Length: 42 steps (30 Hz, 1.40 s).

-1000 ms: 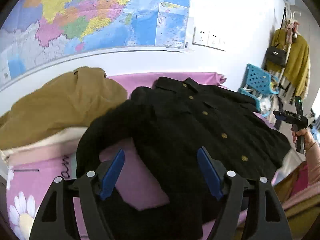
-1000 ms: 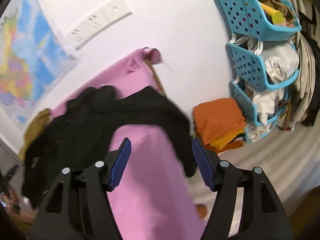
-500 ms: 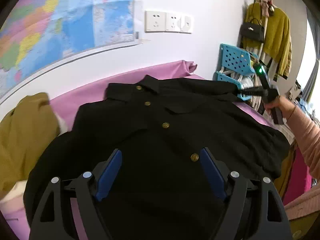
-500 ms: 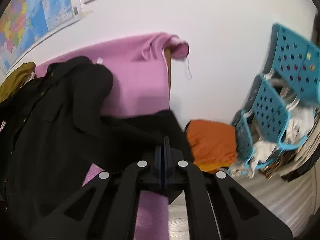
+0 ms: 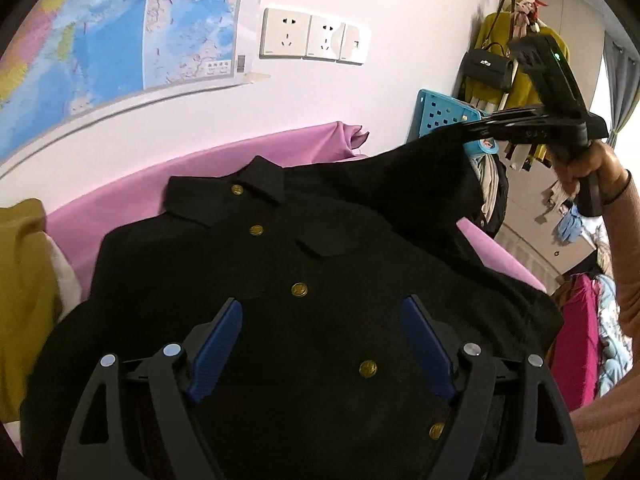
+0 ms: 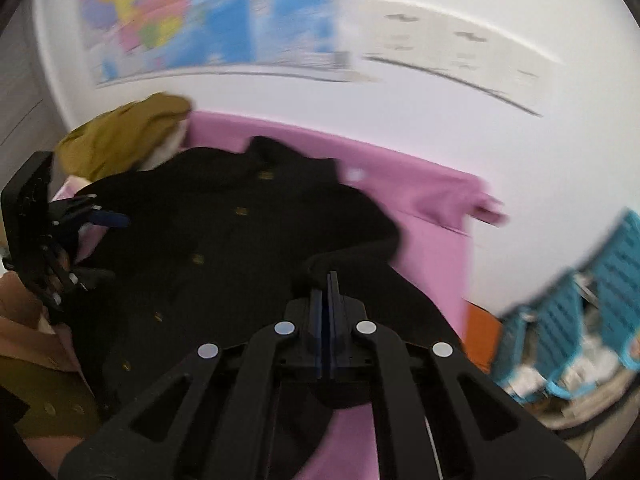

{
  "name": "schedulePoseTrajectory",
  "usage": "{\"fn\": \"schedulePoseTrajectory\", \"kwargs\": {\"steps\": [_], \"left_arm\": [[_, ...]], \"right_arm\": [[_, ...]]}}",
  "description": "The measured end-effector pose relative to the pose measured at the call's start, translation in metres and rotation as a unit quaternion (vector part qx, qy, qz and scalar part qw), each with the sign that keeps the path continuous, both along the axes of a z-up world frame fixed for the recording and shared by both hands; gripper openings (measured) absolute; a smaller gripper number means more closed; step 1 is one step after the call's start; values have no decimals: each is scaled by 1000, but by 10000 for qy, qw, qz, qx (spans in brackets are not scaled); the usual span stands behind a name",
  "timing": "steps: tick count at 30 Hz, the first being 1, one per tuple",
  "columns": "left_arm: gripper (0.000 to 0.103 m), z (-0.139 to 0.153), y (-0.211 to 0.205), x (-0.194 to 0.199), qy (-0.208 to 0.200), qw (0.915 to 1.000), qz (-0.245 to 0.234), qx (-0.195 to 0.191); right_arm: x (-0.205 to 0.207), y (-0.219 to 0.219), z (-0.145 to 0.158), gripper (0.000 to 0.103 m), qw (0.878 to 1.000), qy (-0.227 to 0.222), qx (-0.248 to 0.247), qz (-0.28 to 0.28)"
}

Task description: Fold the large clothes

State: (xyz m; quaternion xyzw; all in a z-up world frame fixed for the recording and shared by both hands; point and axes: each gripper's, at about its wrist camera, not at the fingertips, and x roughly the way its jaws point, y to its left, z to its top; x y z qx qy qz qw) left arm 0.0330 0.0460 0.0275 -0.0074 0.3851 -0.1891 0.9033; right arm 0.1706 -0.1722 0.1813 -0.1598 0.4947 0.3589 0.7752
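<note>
Sleeve (image 5: pixel 424 172) of the black jacket (image 5: pixel 304 320) is now up in the air on the right, lifted off the pink cover (image 5: pixel 248 168); half a second ago it still hung low over the right edge. My right tool (image 6: pixel 329 280) is pressed tight on that sleeve, just as it was then, and in the left view I see the right tool (image 5: pixel 472 130) pulling the cloth up and in over the jacket. My left tool (image 5: pixel 322 312) stays wide, with nothing between its blue pads (image 5: pixel 216 354), and it floats over the jacket's front near the gold buttons (image 5: pixel 299 290).

The jacket lies flat, front up, collar (image 5: pixel 240 188) at the far side of the worktop.

I cannot read any words. The map (image 5: pixel 120 40) on the wall has print too small to make out.

A mustard cloth pile (image 5: pixel 24 280) sits at the left, touching the jacket. Three white wall sockets (image 5: pixel 314 38) are beside the map. Blue baskets (image 6: pixel 580 308) stand at the right, past the worktop. The right view is blurry.
</note>
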Motion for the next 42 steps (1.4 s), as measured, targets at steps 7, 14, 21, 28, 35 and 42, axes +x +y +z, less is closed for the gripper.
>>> {"fn": "schedulePoseTrajectory", "kwargs": {"steps": [7,14,21,28,35,42], "left_arm": [[79,-8,4,5,230,9996,124,-138],[80,-21,14,4,567,9973,193,-418],[80,-17,0,0,528,9982,127,-239],[80,-13,6,-5,460,9982,-54,-382],[80,0,14,-11,224,9964,-152,-798],[80,8,51,-33,191,9931,17,-1156]], "right_arm": [[8,-14,-49,60,9990,263,228,-297],[-17,-104,-103,76,9883,-452,-1283,-688],[4,-138,-111,11,9857,-59,-939,-1398],[-44,-111,-2,8,9967,473,-434,-504],[-113,2,70,11,9842,857,809,1325],[-112,69,10,49,9671,1607,1334,1452]]}}
